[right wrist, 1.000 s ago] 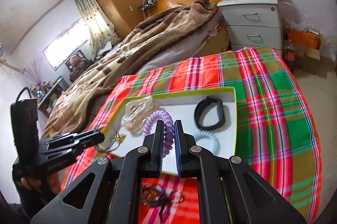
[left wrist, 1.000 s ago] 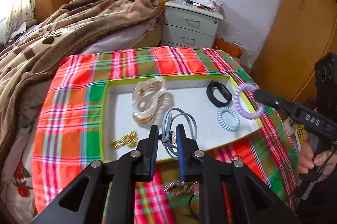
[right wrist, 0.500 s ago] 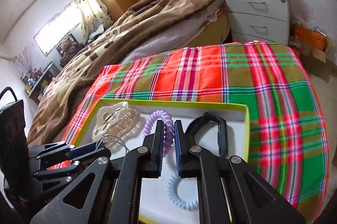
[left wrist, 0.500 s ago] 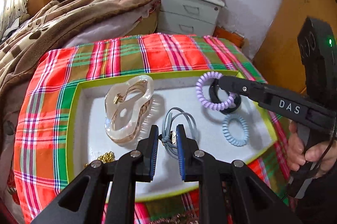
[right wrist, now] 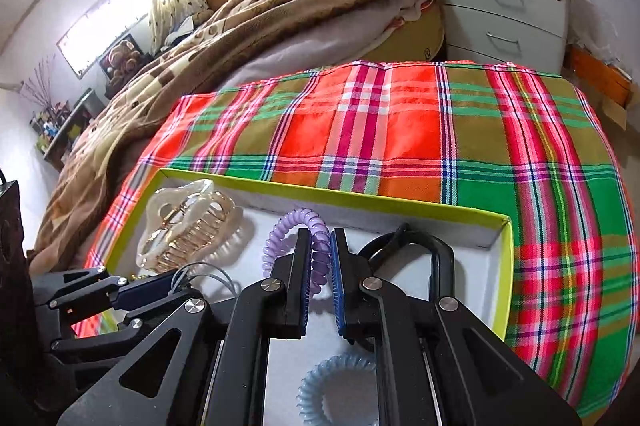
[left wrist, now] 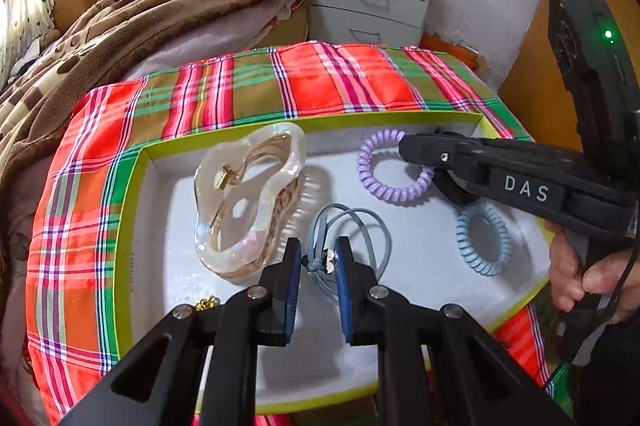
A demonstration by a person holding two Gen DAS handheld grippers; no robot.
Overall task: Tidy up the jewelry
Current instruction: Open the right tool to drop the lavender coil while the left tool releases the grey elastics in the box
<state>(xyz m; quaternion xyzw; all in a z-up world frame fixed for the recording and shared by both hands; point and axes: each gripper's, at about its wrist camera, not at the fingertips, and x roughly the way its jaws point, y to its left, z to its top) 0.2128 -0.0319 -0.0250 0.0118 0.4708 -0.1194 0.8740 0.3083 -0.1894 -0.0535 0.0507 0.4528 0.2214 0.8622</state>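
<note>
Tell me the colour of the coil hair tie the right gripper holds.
Lilac purple coil hair tie, pinched in the right gripper; clearest in the left wrist view.

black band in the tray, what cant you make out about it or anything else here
- Black band: left wrist view, mostly behind the right gripper; right wrist view, its near part is behind the finger.
- Gold piece: left wrist view, mostly behind the left gripper.
- Blue coil: right wrist view, cut by the bottom edge.

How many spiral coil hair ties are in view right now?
2. The purple coil tie is pinched in the right gripper over the tray; the blue coil tie lies on the tray floor.
</note>
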